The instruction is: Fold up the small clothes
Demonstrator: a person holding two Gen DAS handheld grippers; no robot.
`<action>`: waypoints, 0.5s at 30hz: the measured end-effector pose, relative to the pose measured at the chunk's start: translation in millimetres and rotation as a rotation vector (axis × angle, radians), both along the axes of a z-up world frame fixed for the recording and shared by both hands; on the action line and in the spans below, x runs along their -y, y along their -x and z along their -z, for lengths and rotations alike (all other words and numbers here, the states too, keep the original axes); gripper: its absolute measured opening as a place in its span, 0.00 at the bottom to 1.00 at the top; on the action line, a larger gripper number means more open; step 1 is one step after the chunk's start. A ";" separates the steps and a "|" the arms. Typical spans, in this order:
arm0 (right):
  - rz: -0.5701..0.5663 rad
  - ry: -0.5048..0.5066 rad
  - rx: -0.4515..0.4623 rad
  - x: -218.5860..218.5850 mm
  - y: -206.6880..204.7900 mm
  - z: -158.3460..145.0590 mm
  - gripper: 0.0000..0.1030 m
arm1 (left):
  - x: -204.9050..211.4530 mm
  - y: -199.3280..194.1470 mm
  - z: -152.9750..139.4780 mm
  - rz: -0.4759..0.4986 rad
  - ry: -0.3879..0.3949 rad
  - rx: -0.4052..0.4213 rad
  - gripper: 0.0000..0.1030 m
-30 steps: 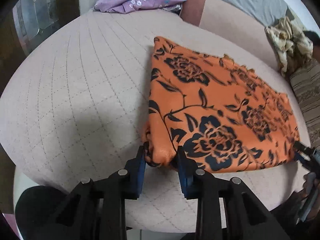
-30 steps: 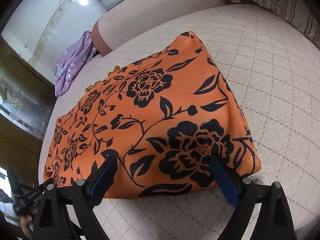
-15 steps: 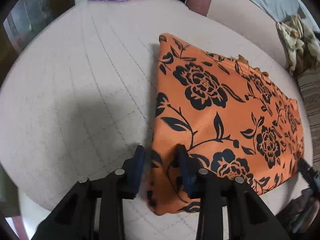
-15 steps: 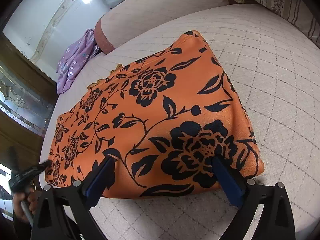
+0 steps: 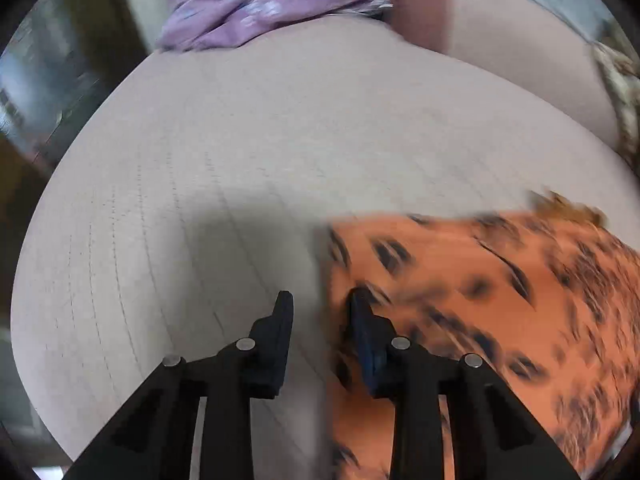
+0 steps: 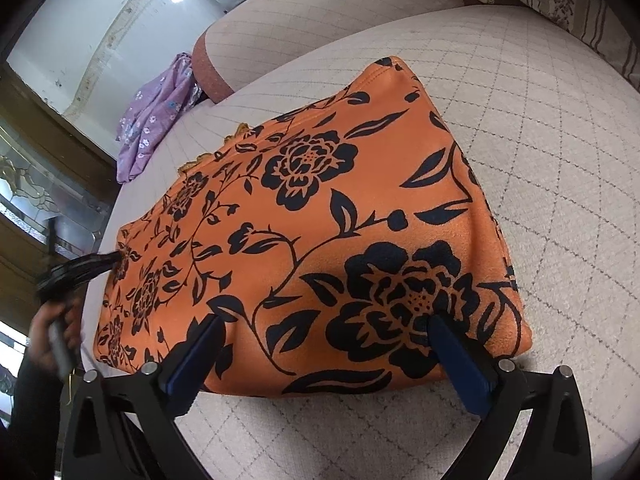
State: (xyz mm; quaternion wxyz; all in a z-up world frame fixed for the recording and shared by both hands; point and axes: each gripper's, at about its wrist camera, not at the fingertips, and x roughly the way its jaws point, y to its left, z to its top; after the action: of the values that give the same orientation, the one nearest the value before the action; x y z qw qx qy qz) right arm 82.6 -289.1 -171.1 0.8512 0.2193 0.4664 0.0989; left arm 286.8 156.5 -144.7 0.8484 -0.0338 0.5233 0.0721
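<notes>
Orange cloth (image 6: 320, 216) lies folded flat on bed (image 6: 540, 128), purple cloth (image 6: 156, 116) beyond it prob. unfolded; left tongs (image 5: 320, 308) narrow, empty; right tongs (image 6: 324, 336) opening wide, off cloth.

The light is soft and even, like daytime in a room. The left wrist picture is smeared with blur, and the orange cloth (image 5: 500, 300) looks streaky. A grey shadow lies on the cushion (image 5: 240, 160) by the left claw (image 5: 320, 304). The right wrist picture is sharp. Both pictures bend round, with black corners.
</notes>
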 end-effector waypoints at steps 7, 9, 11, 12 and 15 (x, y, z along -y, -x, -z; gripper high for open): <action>0.036 -0.068 -0.026 7.8 -4.2 -18.1 0.99 | 7.8 31.4 -43.0 0.018 -0.001 0.147 0.46; 0.033 -0.105 0.048 10.9 -9.9 -41.8 0.99 | 18.8 47.6 -53.7 0.026 0.003 0.189 0.64; 0.017 -0.118 0.097 12.3 -29.9 -62.5 0.99 | 34.4 65.6 -58.7 0.069 0.023 0.216 0.64; 0.004 -0.132 0.099 13.0 -43.3 -66.1 0.99 | 37.4 71.5 -57.5 0.087 0.028 0.214 0.64; -0.008 -0.194 0.062 26.0 -99.6 -50.6 0.99 | 58.5 91.8 -44.0 0.153 0.049 0.172 0.65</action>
State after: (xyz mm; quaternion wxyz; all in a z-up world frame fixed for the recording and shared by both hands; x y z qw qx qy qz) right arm 182.2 -315.2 -120.5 0.8396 0.2957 0.4287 0.1541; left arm 195.0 98.0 -100.7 0.8921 -0.0207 0.4512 -0.0090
